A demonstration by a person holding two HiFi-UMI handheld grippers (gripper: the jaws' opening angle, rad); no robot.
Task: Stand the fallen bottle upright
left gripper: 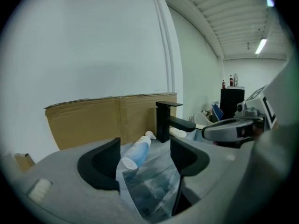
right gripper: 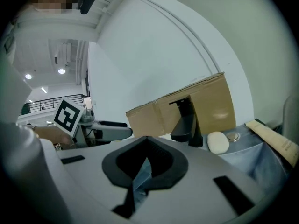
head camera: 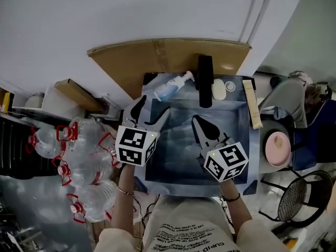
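Note:
A clear pump bottle (head camera: 170, 87) with blue liquid lies on its side on the sink's back rim, left of the black faucet (head camera: 205, 80). In the left gripper view the bottle (left gripper: 135, 152) shows between the jaws but farther off, with its pump head toward the faucet (left gripper: 164, 120). My left gripper (head camera: 152, 108) (left gripper: 142, 158) hangs open over the basin's left rear, short of the bottle and holding nothing. Over the middle of the basin, my right gripper (head camera: 198, 121) (right gripper: 145, 143) is shut and empty, pointing at the faucet (right gripper: 187, 121).
The sink basin (head camera: 173, 156) is lined with crinkled film. A white soap bar (head camera: 219, 88) and a round plug (head camera: 230, 86) sit right of the faucet, a long box (head camera: 253, 105) on the right rim. Cardboard (head camera: 131, 62) stands behind. Large water bottles (head camera: 79, 161) crowd the left floor.

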